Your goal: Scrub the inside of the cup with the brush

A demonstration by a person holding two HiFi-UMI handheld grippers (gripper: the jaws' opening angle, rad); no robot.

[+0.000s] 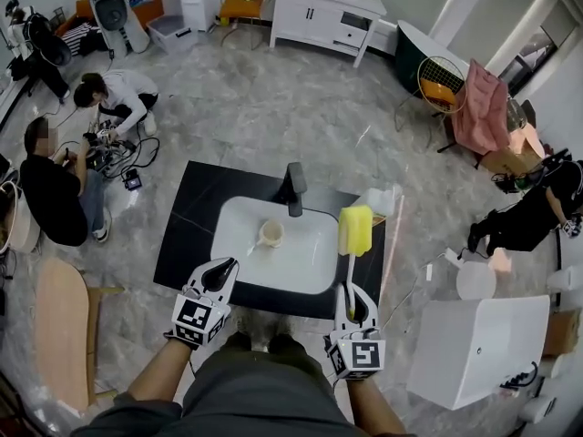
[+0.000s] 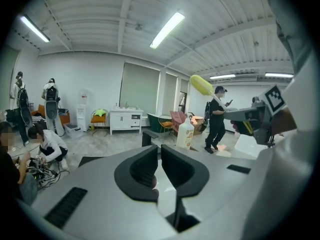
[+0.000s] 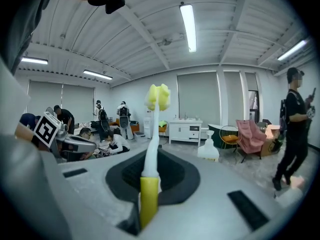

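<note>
Nearest, at the lower right of the head view, the right tongs (image 1: 353, 299) are clamped on the bottom end of the brush (image 1: 352, 260) handle, so the yellow sponge head stands far above the grip. Pressed sideways inside a cup, that long lever could twist or slide between the pads. At lower left the left tongs (image 1: 222, 268) are closed with nothing between them (their own view shows only a sliver of gap), so nothing steadies the cup (image 1: 271, 233). It sits loose in the white sink (image 1: 310, 267), a little left of the frame's centre and apart from both tools. Pushed by the brush alone, it would likely skate across the basin or tip over. The sponge head also looks about as wide as the cup's mouth, so it may jam and lift the cup. Farther back, the black faucet (image 1: 293, 189) stands just behind the cup on the table (image 1: 187, 244), where a high swing of the brush could strike it.
</note>
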